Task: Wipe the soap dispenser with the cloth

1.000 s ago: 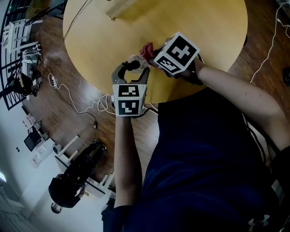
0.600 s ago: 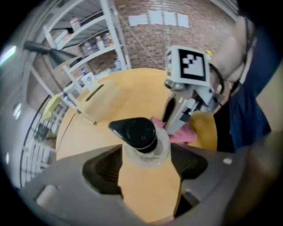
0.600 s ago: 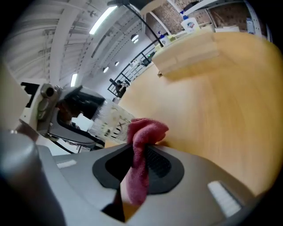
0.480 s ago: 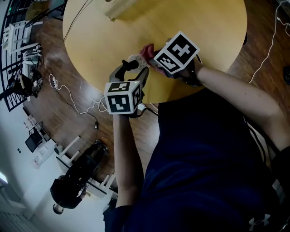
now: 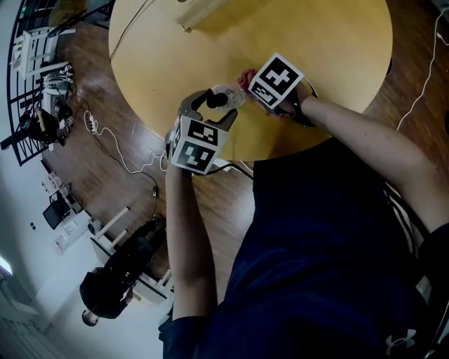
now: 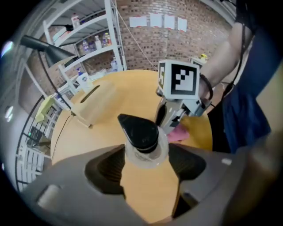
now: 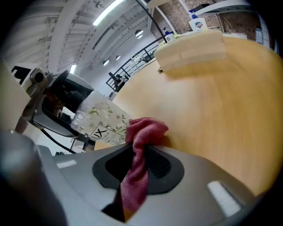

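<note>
The round wooden table (image 5: 316,56) fills the upper part of the head view. All the work sits at its near edge, close to our body. A pale wooden box (image 5: 203,10) lies well apart at the far edge and plays no part here.

The left gripper (image 5: 209,106) points steeply down over the near edge. Its jaws have just been closing, and the soap dispenser (image 6: 141,148) stands between them. In the left gripper view both pads bear on the clear shoulder of the bottle just under the black pump head (image 6: 139,130), so we read this as a wide hold on the dispenser. The right gripper view shows the bottle tilted, its flowered label turned toward the cloth. We cannot tell from these views whether its base rests on the table top or hangs just above it.

The right gripper (image 7: 139,160) comes in from the right, angled down beside the bottle. Its jaws are narrow and pinch the red cloth (image 7: 143,132), which runs up between the pads and bunches out in front. That bunch touches the side of the dispenser at the edge of the label.

We judge the wipe to be under way, since bottle and cloth are both in hand and in contact. Nothing shows how much surface is done. The pump head, the shoulder and the side turned away from the cloth look like what is left.
</note>
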The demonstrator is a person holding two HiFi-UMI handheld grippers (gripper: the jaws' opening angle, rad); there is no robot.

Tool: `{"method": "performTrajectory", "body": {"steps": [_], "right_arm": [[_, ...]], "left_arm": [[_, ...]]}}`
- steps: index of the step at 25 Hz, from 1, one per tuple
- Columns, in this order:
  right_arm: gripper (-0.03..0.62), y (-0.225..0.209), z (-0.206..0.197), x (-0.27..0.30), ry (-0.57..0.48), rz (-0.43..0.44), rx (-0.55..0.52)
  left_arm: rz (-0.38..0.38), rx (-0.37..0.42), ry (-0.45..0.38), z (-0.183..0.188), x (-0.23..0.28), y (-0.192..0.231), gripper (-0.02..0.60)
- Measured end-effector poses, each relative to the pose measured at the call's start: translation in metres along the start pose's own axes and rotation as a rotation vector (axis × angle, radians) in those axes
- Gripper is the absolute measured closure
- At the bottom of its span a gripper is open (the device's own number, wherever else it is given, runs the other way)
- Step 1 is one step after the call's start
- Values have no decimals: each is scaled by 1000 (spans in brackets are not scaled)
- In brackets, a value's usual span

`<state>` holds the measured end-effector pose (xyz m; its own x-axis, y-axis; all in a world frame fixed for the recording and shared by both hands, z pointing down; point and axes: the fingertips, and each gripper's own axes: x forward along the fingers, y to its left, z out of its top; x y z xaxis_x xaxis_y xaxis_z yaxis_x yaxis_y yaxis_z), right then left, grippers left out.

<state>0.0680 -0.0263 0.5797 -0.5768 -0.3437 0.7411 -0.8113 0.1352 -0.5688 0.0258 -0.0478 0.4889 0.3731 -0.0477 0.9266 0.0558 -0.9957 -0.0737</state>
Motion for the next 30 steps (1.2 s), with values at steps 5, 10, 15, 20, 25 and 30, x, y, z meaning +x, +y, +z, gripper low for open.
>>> {"method": "performTrajectory", "body": {"steps": [5,10,15,20,25,30], "right_arm": [[511,25,18,-25,-77,39,-3],[511,53,45,-67,-155,46,-121],[511,24,25,-32,-80,30,-59],[511,2,-3,4,29,-20,-16],[511,28,13,-26,-51,5,-35],[511,57,47,-73,-117,18,-132]], "left_arm": [[29,-311,10,0,-11,1,247],[182,-455,-16,-1,-9,8,262],[136,-280,7,-1,-3,6,273],[3,47,50,-3,0,3,272],[1,-261,5,-3,-7,-1,229],[180,-431,-5,0,-15,11,242]]}}
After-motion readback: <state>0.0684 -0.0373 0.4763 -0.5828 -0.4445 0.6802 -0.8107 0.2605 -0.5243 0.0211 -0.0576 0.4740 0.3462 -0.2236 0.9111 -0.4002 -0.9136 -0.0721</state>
